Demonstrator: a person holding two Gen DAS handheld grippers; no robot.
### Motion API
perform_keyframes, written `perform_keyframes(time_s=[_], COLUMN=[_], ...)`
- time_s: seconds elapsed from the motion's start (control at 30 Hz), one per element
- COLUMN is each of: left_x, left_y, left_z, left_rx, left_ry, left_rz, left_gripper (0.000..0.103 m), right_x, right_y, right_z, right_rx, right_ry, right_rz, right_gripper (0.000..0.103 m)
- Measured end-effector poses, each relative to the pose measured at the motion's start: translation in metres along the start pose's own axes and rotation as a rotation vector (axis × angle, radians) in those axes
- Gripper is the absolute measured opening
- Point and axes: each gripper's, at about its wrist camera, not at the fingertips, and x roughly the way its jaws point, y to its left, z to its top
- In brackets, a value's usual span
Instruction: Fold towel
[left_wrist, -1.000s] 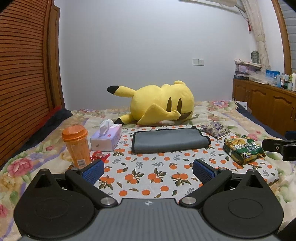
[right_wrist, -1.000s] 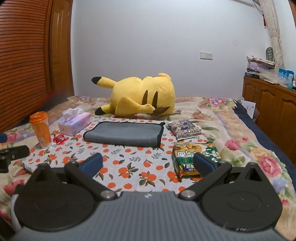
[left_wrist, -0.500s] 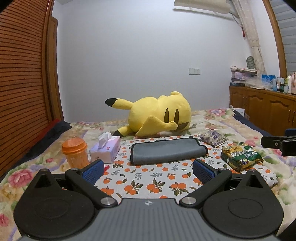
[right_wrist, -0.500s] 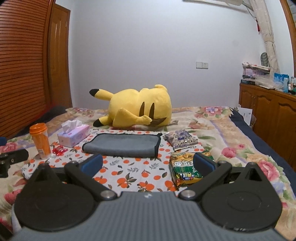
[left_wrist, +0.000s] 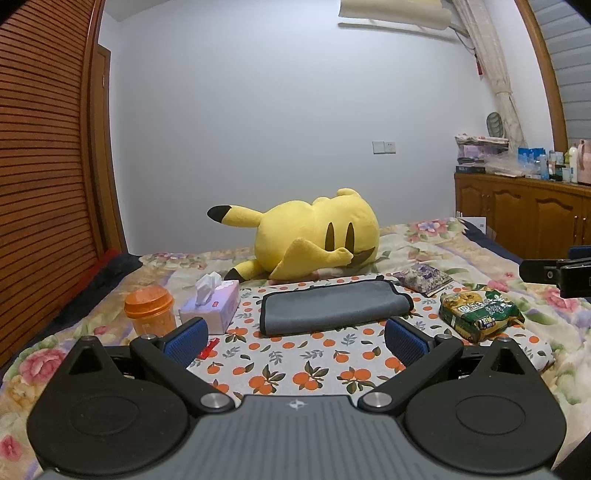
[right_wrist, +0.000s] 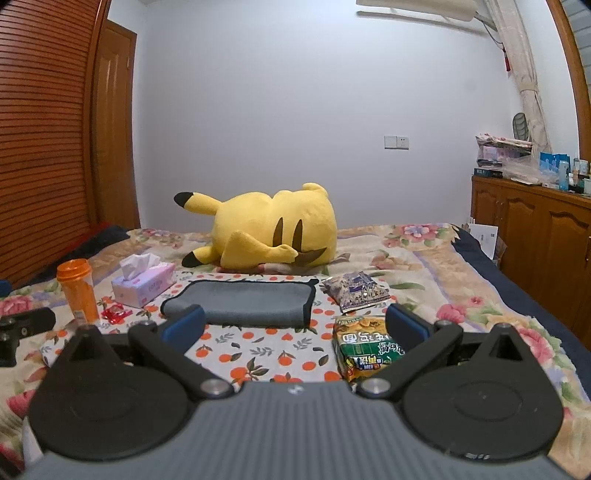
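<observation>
A grey towel (left_wrist: 332, 306) with a dark edge lies folded flat on the orange-print cloth (left_wrist: 295, 365) on the bed; it also shows in the right wrist view (right_wrist: 243, 302). My left gripper (left_wrist: 295, 338) is open and empty, held back from the towel's near edge. My right gripper (right_wrist: 295, 326) is open and empty, also short of the towel, its right finger over a green snack bag (right_wrist: 364, 352). The right gripper's tip shows at the right edge of the left wrist view (left_wrist: 557, 273).
A yellow plush toy (left_wrist: 314, 240) lies behind the towel. A tissue box (left_wrist: 212, 304) and an orange bottle (left_wrist: 149, 310) stand to the left, with a red wrapper (right_wrist: 116, 314). A purple packet (left_wrist: 423, 278) and the green snack bag (left_wrist: 480, 314) lie right. Wooden cabinets (left_wrist: 524, 218) stand far right.
Both grippers have tilted up and pulled back a little, so the towel and bed sit lower in both views. The towel has not moved. Both stay open.
</observation>
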Motion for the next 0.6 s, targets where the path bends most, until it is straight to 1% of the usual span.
perform_keyframes(time_s=[0.6], left_x=[0.0018], left_y=[0.0006], left_z=[0.0005], left_rx=[-0.001], left_ry=[0.006], left_rz=[0.002], left_gripper=[0.103], right_x=[0.0002], right_y=[0.0005], right_z=[-0.0011], right_rx=[0.001], right_ry=[0.004], right_rz=[0.001], right_gripper=[0.103])
